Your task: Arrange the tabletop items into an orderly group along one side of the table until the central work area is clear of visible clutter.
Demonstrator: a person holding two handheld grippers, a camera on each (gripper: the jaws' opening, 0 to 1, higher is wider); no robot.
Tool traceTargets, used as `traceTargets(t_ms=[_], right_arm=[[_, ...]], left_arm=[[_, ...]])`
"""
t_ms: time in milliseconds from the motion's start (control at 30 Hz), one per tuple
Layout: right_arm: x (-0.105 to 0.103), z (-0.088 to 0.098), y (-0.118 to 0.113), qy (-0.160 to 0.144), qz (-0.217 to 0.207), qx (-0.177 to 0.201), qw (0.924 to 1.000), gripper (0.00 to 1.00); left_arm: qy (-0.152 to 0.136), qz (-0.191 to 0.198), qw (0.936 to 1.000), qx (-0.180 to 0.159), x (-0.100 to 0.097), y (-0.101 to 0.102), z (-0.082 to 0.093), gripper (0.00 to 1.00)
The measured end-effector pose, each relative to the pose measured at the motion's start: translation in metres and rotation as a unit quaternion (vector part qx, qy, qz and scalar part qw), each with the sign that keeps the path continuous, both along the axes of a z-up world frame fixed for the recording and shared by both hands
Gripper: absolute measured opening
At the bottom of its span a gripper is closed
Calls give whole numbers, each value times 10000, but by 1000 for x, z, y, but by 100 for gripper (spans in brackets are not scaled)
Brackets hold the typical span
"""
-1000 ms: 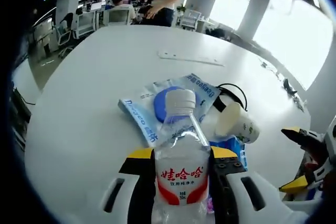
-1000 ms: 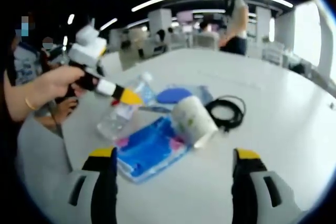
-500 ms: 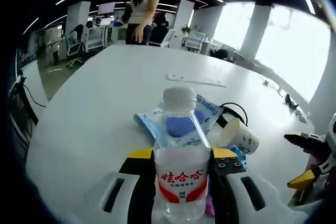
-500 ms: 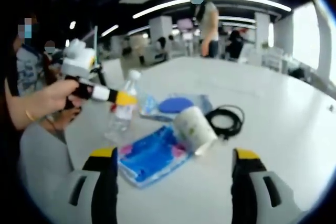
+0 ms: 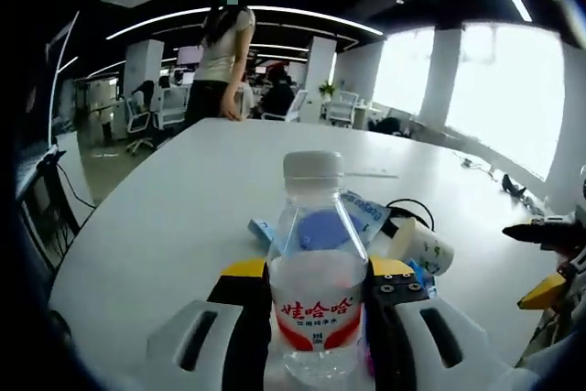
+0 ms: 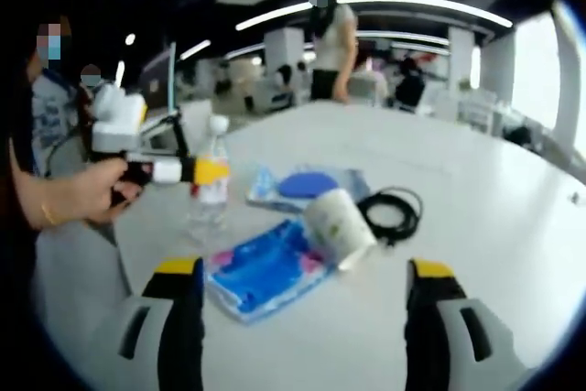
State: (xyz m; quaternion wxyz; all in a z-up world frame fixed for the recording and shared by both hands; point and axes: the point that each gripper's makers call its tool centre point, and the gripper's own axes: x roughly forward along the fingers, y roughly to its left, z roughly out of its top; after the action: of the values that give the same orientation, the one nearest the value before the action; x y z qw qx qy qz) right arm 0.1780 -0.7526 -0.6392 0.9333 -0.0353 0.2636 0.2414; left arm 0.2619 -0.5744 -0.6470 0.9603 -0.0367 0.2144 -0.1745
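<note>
A broad white desk point(image 6: 476, 199) stood in an open-plan office with long ceiling light strips, white pillars, bright windows along one side and rows of chairs and monitors further back. A person in a light top point(image 5: 218, 61) stood at the desk's far edge, and seated people showed at the left of the right gripper view.

On the desk lay a loose cluster: a blue pack point(image 6: 264, 267) flat nearest the right gripper, a paper cup point(image 6: 337, 226) tipped on its side against it, a coiled black cable point(image 6: 396, 211) just beside the cup, and behind them a clear packet with blue print point(image 6: 275, 188) carrying a blue round lid point(image 6: 307, 184).

The left gripper point(image 5: 316, 286) had its yellow-tipped black fingers point(image 5: 245, 304) closed against both sides of a clear water bottle point(image 5: 316, 290) with a white cap and a red-and-white label, holding it upright. In the right gripper view the same bottle point(image 6: 211, 191) stood upright to the left of the cluster, near the clear packet, with a hand point(image 6: 87, 191) holding that gripper; whether its base touched the desk could not be told.

The right gripper point(image 6: 307, 304) hovered above the desk's near edge with its fingers point(image 6: 183, 318) spread wide apart, gripping nothing and touching nothing; the blue pack and cup lay ahead between them.
</note>
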Motion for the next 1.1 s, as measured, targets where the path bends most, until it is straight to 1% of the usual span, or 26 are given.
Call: traceTargets(t_ms=[167,233,667,1100], right_arm=[[-1,2,1,-14,27,-35,10000,88],[-2,3,2,-21,33,-9,10000,88],[-8,6,6,-27,78,-61,9999,88],[-10,11,8,-91,80,-24,9999,88]], left_arm=[[-76,-133,9998,127,-8,-4,1,37],[-72,-113,9998,156,-11,-5,2,37],[-39,168,9998,102,-25,5,2,37],[32,455,9990,2,-33,11,1,37]])
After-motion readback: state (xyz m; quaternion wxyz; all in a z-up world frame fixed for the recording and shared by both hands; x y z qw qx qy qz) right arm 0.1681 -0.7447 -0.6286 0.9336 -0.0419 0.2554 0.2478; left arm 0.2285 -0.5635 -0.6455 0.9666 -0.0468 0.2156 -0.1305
